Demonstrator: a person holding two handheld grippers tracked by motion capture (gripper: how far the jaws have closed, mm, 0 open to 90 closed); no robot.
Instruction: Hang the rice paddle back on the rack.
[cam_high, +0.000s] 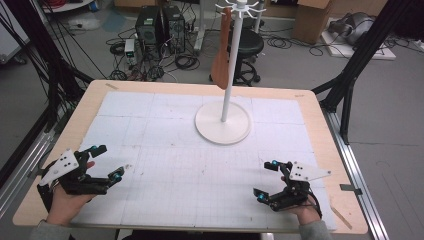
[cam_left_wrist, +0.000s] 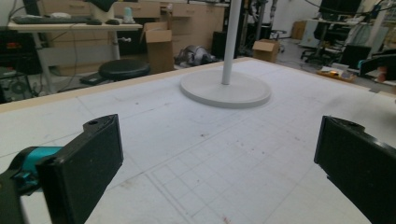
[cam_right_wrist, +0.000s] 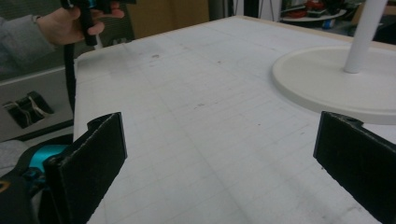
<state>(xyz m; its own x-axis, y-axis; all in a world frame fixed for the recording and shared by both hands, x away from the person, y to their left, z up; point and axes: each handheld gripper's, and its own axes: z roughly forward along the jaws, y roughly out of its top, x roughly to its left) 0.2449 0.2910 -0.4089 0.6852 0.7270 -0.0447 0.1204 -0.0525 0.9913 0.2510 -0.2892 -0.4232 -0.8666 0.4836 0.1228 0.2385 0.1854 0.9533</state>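
Observation:
A white rack stand (cam_high: 223, 121) with a round base and a tall pole stands at the back middle of the table; a brown wooden spatula (cam_high: 221, 60) hangs from its top hooks. My left gripper (cam_high: 107, 162) is held low at the front left, jaws wide apart with nothing between them. My right gripper (cam_high: 266, 179) sits at the front right, also open and empty. In the left gripper view the stand's base (cam_left_wrist: 225, 89) lies ahead between the jaws. The same base (cam_right_wrist: 327, 84) appears at the upper right in the right gripper view.
A white gridded mat (cam_high: 200, 150) covers the wooden table (cam_high: 320, 115). Beyond the far edge are a black stool (cam_high: 246, 47), computer towers (cam_high: 160, 27) and cables on the floor. Black frame legs (cam_high: 350, 75) stand at the right.

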